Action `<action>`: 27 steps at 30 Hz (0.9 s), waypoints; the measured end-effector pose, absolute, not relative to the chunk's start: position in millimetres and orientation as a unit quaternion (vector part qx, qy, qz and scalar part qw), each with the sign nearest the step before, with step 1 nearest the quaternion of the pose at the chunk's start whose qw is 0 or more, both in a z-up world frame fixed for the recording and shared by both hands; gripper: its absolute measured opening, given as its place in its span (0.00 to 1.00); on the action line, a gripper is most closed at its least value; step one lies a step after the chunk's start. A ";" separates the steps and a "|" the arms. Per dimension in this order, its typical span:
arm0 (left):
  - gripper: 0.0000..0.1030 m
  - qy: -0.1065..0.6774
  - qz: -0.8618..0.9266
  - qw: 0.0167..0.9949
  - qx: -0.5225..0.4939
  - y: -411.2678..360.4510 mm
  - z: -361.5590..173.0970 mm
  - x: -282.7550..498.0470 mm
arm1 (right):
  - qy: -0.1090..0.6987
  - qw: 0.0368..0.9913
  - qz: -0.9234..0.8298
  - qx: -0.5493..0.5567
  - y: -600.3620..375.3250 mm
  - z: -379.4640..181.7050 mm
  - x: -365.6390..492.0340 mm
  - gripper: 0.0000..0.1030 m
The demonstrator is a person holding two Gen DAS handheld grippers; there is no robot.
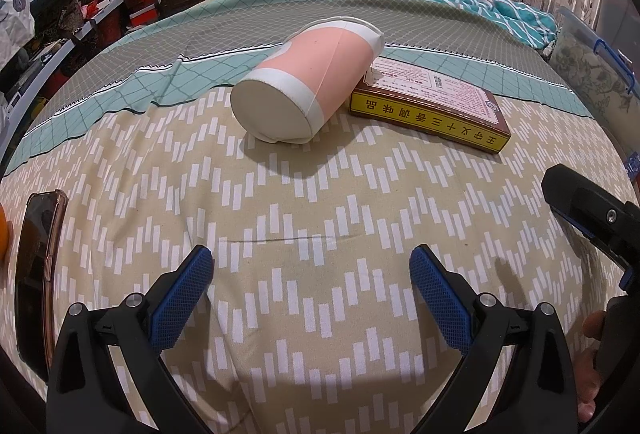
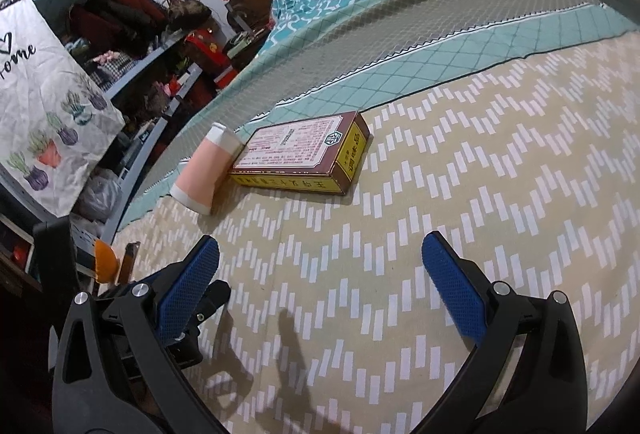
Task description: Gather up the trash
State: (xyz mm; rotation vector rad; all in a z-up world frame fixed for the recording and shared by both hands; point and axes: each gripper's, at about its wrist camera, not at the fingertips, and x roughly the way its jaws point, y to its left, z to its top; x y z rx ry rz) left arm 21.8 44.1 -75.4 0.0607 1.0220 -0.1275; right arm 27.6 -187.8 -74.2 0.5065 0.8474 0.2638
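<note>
Your path across the bedsheet [image 1: 320, 234] runs clear up to the cup [image 1: 308, 82], which touches the box [image 1: 432, 102].

The phone [image 1: 36, 274] and an orange object [image 1: 3, 234] are cropped by the left edge.

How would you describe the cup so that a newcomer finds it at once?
On the bed, where the beige zigzag sheet meets the teal band, two things lie touching. The cup is the pink, white-banded paper cylinder on its side; its neighbour is a flat brown-and-yellow box.
</note>
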 end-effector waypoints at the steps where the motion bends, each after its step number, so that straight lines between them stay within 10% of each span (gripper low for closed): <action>1: 0.92 0.489 -0.061 0.870 0.029 43.7 -75.3 22.1 | 0.406 0.873 0.125 0.240 -187.9 -74.4 27.4 0.97; 27: 0.92 0.475 -0.103 0.873 0.033 73.0 -73.2 -14.1 | 0.397 0.896 0.107 0.168 -165.9 -54.3 33.5 0.97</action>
